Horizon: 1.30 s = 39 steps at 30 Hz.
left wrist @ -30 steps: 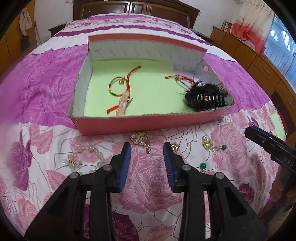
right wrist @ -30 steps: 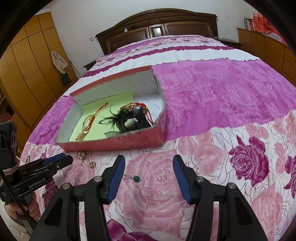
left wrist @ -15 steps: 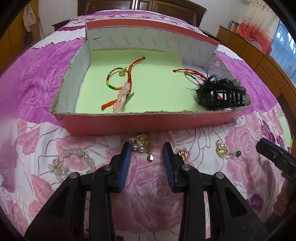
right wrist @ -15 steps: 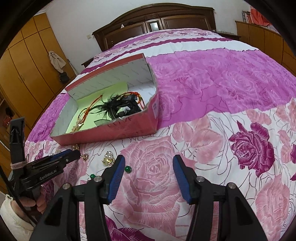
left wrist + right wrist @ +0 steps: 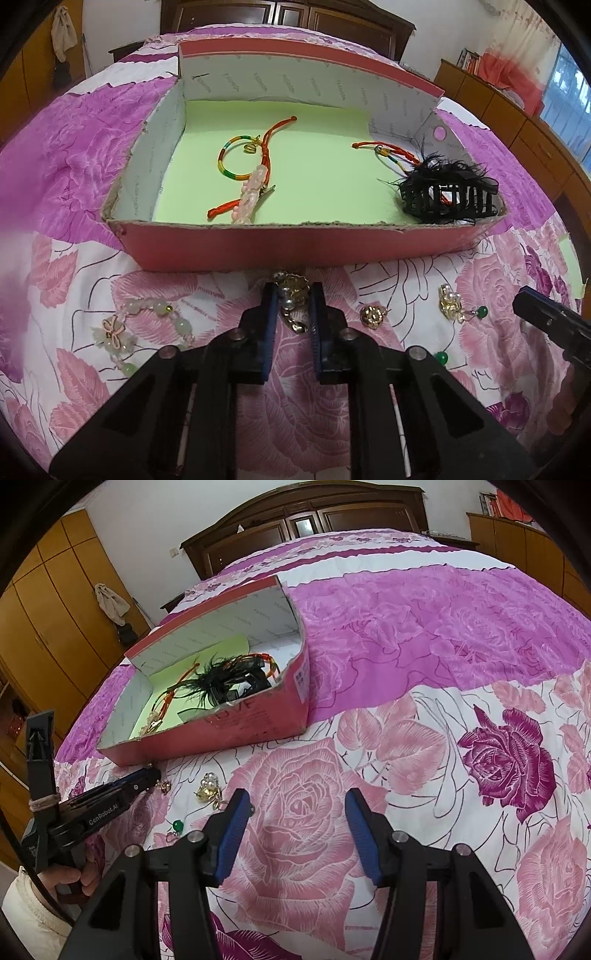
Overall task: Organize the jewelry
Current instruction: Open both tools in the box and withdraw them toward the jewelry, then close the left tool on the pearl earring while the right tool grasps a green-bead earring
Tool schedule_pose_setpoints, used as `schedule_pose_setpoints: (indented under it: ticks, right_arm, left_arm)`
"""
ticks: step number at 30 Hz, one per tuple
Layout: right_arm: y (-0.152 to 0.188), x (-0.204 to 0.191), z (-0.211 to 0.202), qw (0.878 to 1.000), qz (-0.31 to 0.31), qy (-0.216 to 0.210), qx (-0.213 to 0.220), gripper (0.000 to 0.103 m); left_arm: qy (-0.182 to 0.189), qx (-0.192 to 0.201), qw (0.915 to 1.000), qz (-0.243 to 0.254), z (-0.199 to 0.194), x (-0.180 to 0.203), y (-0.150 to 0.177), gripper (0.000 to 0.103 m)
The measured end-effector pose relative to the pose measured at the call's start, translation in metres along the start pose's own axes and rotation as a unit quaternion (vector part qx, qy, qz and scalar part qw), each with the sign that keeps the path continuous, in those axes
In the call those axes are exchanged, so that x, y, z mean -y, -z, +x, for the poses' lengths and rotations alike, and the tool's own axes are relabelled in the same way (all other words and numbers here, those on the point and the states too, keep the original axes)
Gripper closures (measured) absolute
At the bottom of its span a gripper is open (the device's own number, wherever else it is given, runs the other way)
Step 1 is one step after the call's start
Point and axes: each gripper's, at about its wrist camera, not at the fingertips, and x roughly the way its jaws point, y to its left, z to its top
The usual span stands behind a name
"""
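left tongs closing on gold pearl brooch in front of jewelry box

rose-print bedspread [image 5: 92, 155] in pink, magenta and white covers the bed, everything sits on it. wooden headboard [image 5: 306, 513] at the far end, wooden wardrobes [image 5: 48, 602] along one side.

red cardboard box [image 5: 258, 243] with green paper lining sits open on the bedspread. inside it: black feathered hair claw [image 5: 448, 194] in the near right corner, multicolour cord bracelet [image 5: 231, 162] with a small gold charm, red cord [image 5: 273, 136] running under a pale pink beaded hair clip [image 5: 249, 195], another red braided cord [image 5: 388, 153] partly under the claw.

left gripper [image 5: 293, 306] low over the bedspread just in front of the box's near wall; its jaws have just been closing, now narrow, with a gold and pearl brooch [image 5: 293, 295] between the blue pads and touching them. brooch still lies on the bedspread as far as i can tell.

right gripper [image 5: 295, 812] hovers over a big pink rose, jaws half wide, nothing between them.

loose on the bedspread: jade bead bracelet [image 5: 147, 325] with a pink knot to the left, small gold earring [image 5: 373, 315] just right of the left gripper, gold pearl earring with green bead [image 5: 456, 306] further right, another green bead [image 5: 441, 357] nearer the camera.

person's hand [image 5: 70, 880] with a cream sleeve holds the left gripper's handle in the right wrist view.
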Motion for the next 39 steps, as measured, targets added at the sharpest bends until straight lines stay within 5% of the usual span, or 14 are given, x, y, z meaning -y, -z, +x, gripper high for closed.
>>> schedule_pose_setpoints:
  ticks: [21,32,39]
  right_arm:
    - [0.010,-0.029,0.005,0.999,-0.044,0.007,-0.012,0.047]
    - [0.015,-0.042,0.029,0.995,-0.093,0.022,-0.011,0.062]
    - [0.022,-0.049,0.031,0.992,-0.123,0.022,-0.001,0.086]
  left_arm:
    - [0.018,0.034,0.9992,0.008,-0.044,-0.003,0.012,0.096]
    - [0.020,0.033,0.9993,0.000,-0.045,-0.007,0.017,0.096]
    - [0.023,0.035,0.9991,0.001,-0.048,-0.006,0.018,0.096]
